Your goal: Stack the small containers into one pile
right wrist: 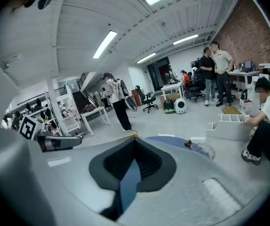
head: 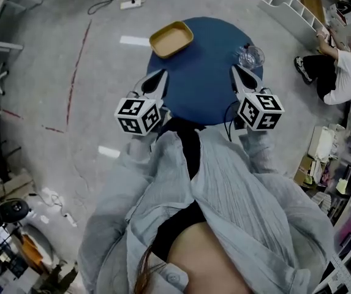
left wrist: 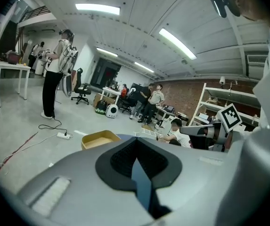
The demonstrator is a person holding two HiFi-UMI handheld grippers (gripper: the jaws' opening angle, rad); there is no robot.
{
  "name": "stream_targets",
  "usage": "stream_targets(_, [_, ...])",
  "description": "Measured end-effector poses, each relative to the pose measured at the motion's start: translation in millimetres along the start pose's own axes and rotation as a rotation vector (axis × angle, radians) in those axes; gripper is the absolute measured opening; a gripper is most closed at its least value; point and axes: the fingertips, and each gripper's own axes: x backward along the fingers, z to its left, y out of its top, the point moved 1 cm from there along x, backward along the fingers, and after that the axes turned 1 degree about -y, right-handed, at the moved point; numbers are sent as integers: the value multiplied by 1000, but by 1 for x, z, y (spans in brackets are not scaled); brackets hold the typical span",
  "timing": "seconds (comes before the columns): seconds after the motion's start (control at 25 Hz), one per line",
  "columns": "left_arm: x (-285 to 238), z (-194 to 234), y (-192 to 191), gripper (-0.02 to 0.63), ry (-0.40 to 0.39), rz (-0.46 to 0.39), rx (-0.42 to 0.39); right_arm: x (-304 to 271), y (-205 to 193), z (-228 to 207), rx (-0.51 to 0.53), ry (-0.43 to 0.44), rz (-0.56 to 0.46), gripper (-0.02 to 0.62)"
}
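Grey shirt (head: 224,207) fills the foreground. Beyond it, 2 grippers hang over the near edge of a round blue table (head: 203,87). Left gripper (head: 160,76) and right gripper (head: 236,72) are each clenched, with nothing between the jaws. A yellow tray (head: 171,38) sits at the table's far left edge. A clear container (head: 250,57) sits at its right edge, well apart from the tray.

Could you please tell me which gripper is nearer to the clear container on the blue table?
Right. The right gripper is just beside the clear container; the left gripper is across the table, nearer the yellow tray.
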Motion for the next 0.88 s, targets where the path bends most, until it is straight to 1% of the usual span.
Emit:
stream_targets(0.08, [3, -11, 2, 14, -19, -13, -32, 11, 4, 1, 43, 11, -44, 2])
stream_targets(0.16, [3, -25, 0, 14, -45, -31, -42, 22, 3, -2, 82, 5, -69, 2])
stream_targets(0.28, [2, -43, -8, 15, -79, -58, -33, 35, -10, -12, 114, -26, -59, 2])
stream_targets(0.4, [3, -55, -18, 14, -86, -59, -54, 48, -26, -20, 99, -46, -42, 2])
stream_targets(0.6, [4, -71, -26, 14, -111, -79, -61, 70, -39, -29, 68, -72, -62, 2])
stream_targets(0.88, [6, -88, -39, 15, -118, -77, -70, 86, -53, -25, 72, -68, -59, 2])
